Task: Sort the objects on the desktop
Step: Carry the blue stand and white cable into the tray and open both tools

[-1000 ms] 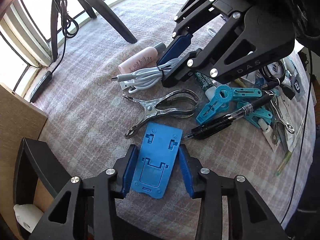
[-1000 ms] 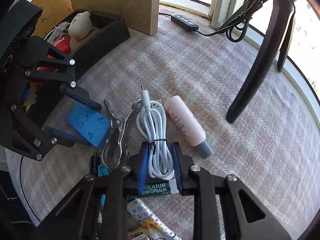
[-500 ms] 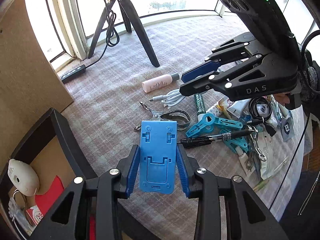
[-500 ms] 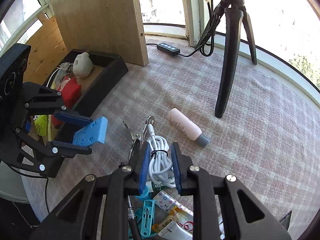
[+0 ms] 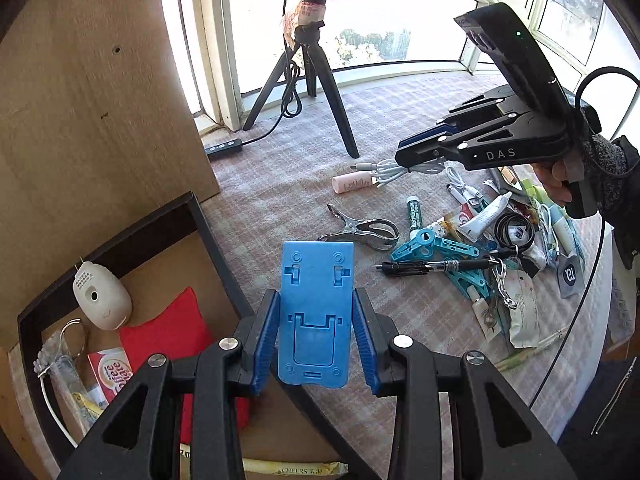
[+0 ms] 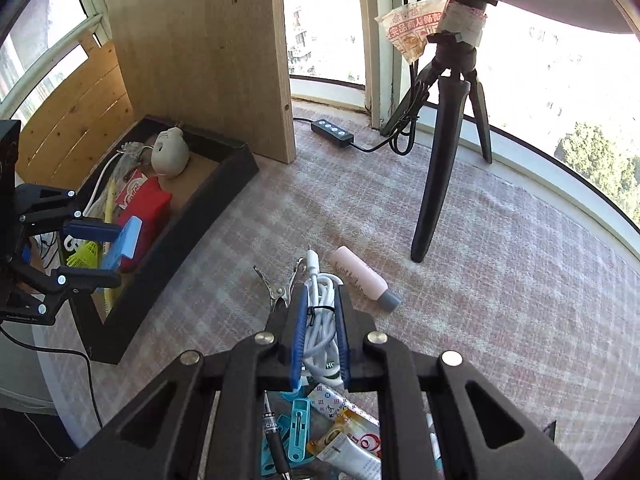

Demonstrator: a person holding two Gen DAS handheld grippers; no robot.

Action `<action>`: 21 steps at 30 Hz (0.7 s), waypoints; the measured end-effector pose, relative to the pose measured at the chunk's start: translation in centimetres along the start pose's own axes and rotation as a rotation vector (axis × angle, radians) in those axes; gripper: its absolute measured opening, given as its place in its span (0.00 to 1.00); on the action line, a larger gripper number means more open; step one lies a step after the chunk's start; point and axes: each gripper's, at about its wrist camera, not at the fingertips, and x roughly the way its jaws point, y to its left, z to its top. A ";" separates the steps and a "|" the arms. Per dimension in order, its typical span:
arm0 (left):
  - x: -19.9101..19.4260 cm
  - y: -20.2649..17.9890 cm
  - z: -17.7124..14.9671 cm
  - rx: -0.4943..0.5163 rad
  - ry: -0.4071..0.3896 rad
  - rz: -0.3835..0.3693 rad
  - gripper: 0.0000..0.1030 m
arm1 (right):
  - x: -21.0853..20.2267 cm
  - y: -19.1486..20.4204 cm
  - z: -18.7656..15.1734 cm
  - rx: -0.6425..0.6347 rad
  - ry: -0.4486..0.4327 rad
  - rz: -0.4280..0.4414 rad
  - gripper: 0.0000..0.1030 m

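Your left gripper (image 5: 315, 336) pinches the blue phone stand (image 5: 314, 316) between its pads, held in the air over the near rim of the black tray (image 5: 224, 252). Your right gripper (image 6: 320, 334) is clamped on the coiled white cable (image 6: 320, 320), lifted off the checked tablecloth (image 6: 480, 300). Below it lie the pink bottle (image 6: 362, 274) and the metal clip (image 5: 362, 232), with a heap of pens, tubes and teal clips (image 5: 480, 248) just beyond. A wooden panel (image 6: 208, 52) rises behind the tray; a black tripod (image 6: 444, 148) stands by the window, with bare cloth between.
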 end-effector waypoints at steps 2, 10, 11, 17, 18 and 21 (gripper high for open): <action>-1.2 1.1 -0.6 -0.030 -0.020 0.020 0.33 | -1.7 1.4 0.9 -0.003 -0.044 0.024 0.13; -8.3 5.6 -5.0 -0.180 -0.076 0.116 0.33 | -4.6 10.0 2.9 -0.070 -0.119 0.171 0.13; -9.0 5.9 -5.6 -0.190 -0.079 0.124 0.33 | -4.5 11.1 3.0 -0.076 -0.123 0.185 0.13; -11.0 6.2 -8.7 -0.216 -0.077 0.153 0.33 | -3.3 16.0 5.2 -0.118 -0.153 0.215 0.13; -11.1 6.3 -9.0 -0.219 -0.078 0.159 0.33 | -3.0 16.5 5.8 -0.119 -0.158 0.209 0.13; -11.3 6.7 -9.5 -0.237 -0.086 0.150 0.33 | -1.6 18.0 7.7 -0.141 -0.163 0.180 0.13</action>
